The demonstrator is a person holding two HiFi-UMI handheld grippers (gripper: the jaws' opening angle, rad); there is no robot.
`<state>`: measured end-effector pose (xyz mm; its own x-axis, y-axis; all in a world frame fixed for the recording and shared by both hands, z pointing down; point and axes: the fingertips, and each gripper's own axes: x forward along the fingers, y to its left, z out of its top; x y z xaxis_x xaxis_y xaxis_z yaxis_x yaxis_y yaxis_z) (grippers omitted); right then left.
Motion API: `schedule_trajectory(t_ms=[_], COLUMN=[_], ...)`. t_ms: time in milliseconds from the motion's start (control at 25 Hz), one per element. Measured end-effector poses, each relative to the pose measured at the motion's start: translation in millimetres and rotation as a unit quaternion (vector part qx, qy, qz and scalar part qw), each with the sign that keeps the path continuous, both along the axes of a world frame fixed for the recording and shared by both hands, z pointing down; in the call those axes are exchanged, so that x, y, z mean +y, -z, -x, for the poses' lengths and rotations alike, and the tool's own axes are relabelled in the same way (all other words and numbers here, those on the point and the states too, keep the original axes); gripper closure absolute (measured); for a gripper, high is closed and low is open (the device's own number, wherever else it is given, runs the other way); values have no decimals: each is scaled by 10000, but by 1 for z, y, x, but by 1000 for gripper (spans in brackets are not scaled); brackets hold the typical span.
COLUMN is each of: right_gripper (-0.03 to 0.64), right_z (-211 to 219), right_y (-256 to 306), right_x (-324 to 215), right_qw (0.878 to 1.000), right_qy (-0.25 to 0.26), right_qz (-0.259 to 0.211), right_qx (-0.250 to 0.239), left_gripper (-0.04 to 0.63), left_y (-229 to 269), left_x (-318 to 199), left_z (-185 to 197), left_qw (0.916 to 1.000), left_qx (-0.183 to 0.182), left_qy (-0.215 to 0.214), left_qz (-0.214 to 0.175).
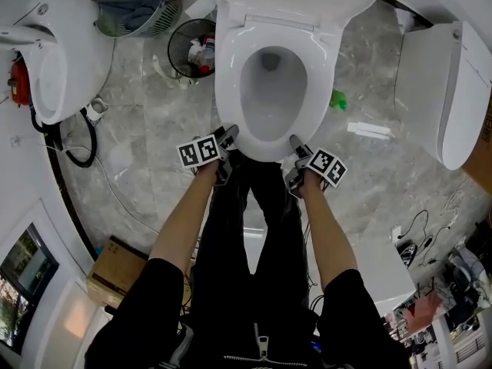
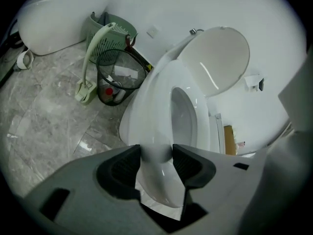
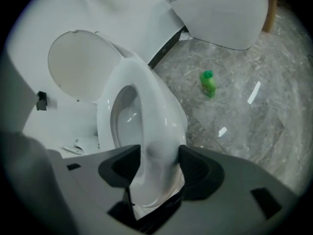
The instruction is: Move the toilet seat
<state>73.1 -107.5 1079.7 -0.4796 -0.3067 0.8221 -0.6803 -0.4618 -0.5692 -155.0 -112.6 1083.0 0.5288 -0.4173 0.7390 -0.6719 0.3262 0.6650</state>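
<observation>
- Left tongs (image 2: 156, 161), rolled on edge, are clamped wide across the front rim of the toilet seat (image 2: 155, 102), which lies down on the bowl.
- Right tongs (image 3: 159, 164) pinch the same rim alongside, I'd say to lift it evenly.
- Beyond both, the lid (image 2: 220, 58) stands raised.

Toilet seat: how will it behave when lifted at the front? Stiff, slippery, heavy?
The toilet seat is probably stiff: it is a thick moulded ring. Its glossy, rounded rim looks slippery, so the left tool and right tool gripping its front may slide. It likely pivots at the rear hinge rather than lifting free.
</observation>
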Motion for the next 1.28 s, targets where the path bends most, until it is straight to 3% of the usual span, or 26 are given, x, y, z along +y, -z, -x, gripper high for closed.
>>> schedule_trajectory(t_ms=[80,520,800,1280], right_gripper=[399,425,448,456], right_z=[-1,-2,-6,-5], right_y=[-3,42,105,228], right_x=[3,3,-9,-69], right_qw=[9998,9992,9988,9921], right_qy=[-7,178,-202,-909], right_qz=[163,276,148,-505], right_qx=[120,-205,-418,-708], left_gripper=[393,423,425,407], left_y=[0,44,105,224], left_x=[1,1,-11,-69], left_z=[3,4,3,8], left_qw=[10000,9996,9991,9898], left_qx=[-25,239,407,1177], left_qy=[22,156,68,631], left_qz=[-9,48,-40,-492])
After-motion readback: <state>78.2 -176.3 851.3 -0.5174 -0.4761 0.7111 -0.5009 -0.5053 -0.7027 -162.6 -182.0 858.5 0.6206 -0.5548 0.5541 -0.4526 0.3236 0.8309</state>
